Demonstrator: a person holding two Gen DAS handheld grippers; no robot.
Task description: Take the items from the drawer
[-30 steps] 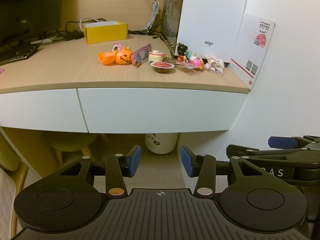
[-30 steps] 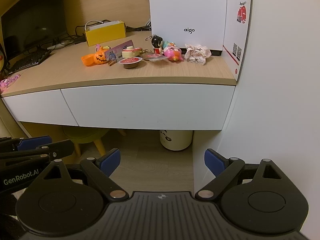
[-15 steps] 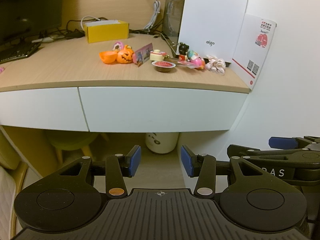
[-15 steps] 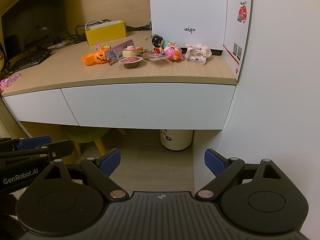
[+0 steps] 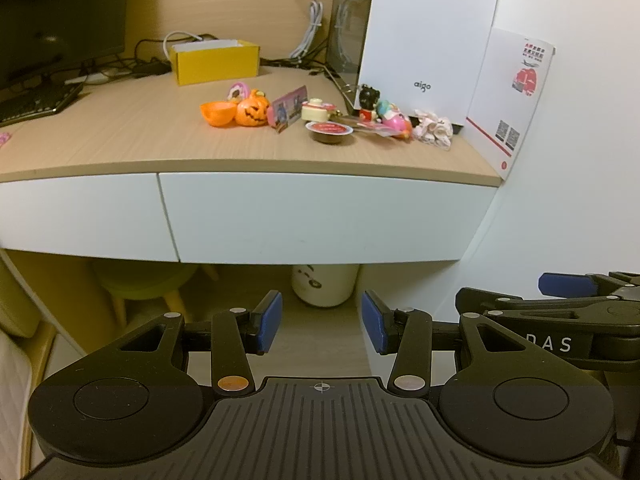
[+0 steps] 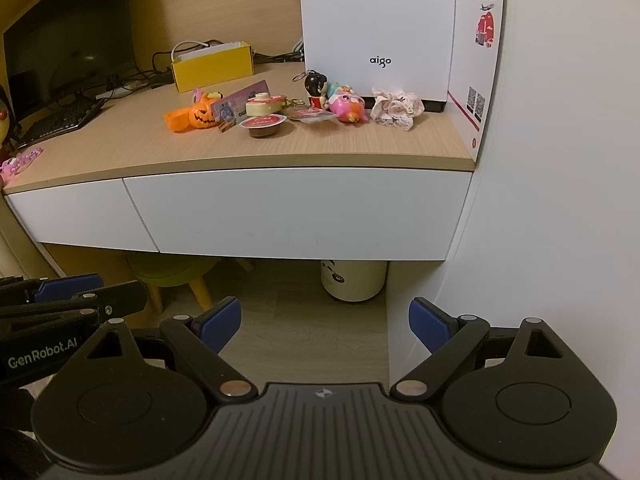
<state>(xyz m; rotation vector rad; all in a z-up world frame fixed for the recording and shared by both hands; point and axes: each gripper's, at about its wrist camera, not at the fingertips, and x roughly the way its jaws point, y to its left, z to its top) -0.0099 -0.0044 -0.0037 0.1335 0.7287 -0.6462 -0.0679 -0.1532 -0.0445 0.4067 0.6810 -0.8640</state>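
Wooden desk (image 5: pixel 120 136) against a white wall. Under its top, the drawer (image 6: pixel 296 212): plain white flat front, no handle visible, closed flush, beside a narrower white front on its left. On the desktop above it, a row of small toys: orange pumpkin (image 5: pixel 251 111), pink figure (image 6: pixel 348 105), lidded cup (image 5: pixel 329 131). Left gripper (image 5: pixel 321 322) jaws moderately apart, nothing between. Right gripper (image 6: pixel 325 322) wide apart, empty. Both well short of the drawer.
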